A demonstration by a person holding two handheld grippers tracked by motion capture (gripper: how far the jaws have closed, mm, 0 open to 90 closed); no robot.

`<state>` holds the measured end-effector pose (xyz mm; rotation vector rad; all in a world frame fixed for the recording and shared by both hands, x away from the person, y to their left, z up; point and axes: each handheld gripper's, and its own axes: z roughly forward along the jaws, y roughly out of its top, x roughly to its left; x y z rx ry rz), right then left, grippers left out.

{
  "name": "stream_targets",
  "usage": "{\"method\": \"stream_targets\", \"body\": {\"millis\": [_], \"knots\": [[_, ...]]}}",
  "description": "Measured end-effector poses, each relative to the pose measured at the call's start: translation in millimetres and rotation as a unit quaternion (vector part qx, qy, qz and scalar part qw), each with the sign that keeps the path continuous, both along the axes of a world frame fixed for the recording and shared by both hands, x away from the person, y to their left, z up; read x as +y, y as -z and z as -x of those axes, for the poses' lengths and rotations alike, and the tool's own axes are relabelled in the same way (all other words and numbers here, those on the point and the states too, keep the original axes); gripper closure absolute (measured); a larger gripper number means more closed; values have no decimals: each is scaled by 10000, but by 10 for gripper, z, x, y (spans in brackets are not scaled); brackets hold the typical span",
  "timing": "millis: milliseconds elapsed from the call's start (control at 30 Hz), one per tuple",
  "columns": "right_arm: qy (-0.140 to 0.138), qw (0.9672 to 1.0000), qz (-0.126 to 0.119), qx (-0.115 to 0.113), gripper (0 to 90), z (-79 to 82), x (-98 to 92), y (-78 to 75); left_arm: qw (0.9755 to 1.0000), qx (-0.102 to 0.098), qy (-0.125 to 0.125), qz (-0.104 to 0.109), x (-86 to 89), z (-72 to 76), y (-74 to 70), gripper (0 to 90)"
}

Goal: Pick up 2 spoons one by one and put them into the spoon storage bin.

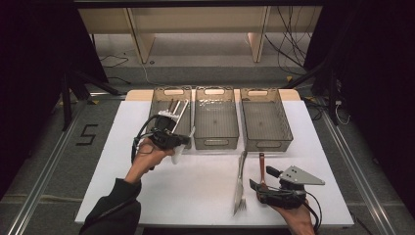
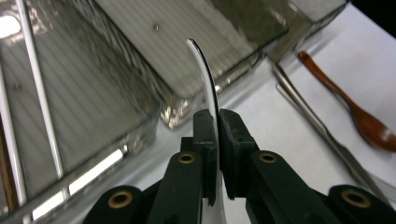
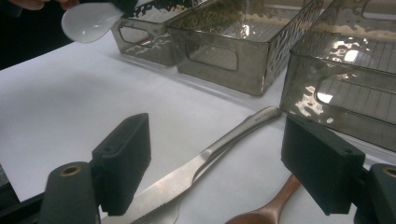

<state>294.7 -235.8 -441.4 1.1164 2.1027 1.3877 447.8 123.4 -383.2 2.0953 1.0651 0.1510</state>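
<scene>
The white plastic spoon [image 2: 205, 74] shows edge-on in the left gripper view, so its bowl is cut off at the bottom there; in the right gripper view the bowl [image 3: 88, 22] hangs at the top left, with the hand above it cropped. The thin rods [image 1: 177, 108] lying in the left bin [image 1: 159, 100] are too small to identify. The wooden spoon [image 3: 266, 212] is cut off by the frame's lower edge in the right gripper view.

The surface [image 1: 205, 191] is a white sheet on a table, with three smoky clear bins in a row at its far side: the left bin, the middle bin [image 1: 216, 139] and the right bin [image 1: 266, 142]. Dark floor, cables and a pale wooden bench lie beyond.

The left hand-held gripper [image 1: 178, 142] is closed tight on the white plastic spoon's handle, holding it clear of the surface at the near end of the left bin, bowl pointing toward the person. The right hand-held gripper [image 1: 259, 188] rests low at the near right with its jaws wide apart and nothing in them; a metal knife and fork [image 1: 241, 181] lie close together just to its left, and the wooden spoon sits between its open jaws on the surface.
</scene>
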Motion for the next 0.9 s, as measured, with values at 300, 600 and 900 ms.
{"method": "stream_targets", "body": {"millis": [300,600,900], "knots": [[-2,10000,-21,2,248,-4,-12,3,9998,-181,-83,28,-175,-274,-88,852],[-21,10000,-14,0,248,-5,-13,4,9996,-192,-179,70,-299,-509,-71,852],[-29,10000,-24,8,248,-8,-13,7,9994,-220,-234,105,-430,-729,-64,851]]}}
